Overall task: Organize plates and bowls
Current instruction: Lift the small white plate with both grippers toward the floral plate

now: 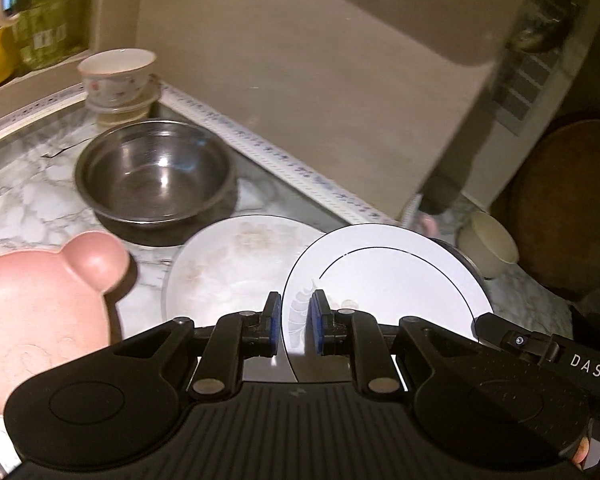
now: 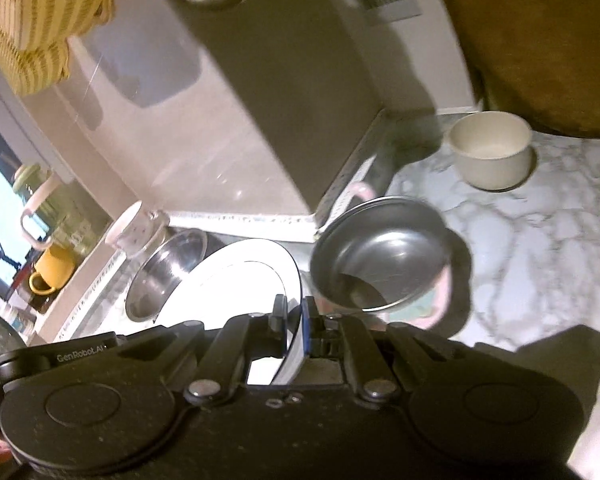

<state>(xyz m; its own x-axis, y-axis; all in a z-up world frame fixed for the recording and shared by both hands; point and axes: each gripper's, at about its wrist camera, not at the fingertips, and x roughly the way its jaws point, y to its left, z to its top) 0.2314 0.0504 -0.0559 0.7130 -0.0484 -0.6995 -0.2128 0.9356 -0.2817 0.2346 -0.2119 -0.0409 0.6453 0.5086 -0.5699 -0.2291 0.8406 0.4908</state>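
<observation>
Two tongs on one plate, that's how I'm carrying it: my left tongs (image 1: 295,322) are pinched nearly closed on the near rim of the white feather-pattern plate (image 1: 388,280), and my right tongs (image 2: 294,322) are clamped tight on its rim from the other side, so the plate (image 2: 236,280) stays steady. It hangs above the marble tabletop (image 1: 28,196), overlapping the pale flowered plate (image 1: 228,272) lying flat below, which looks like its stacking spot. Off to the side sit the steel bowl (image 1: 156,172) and the pink bear-shaped dish (image 1: 40,304). My right view shows a second steel bowl (image 2: 384,252) just beside the plate and a cream bowl (image 2: 490,152) well apart.
</observation>
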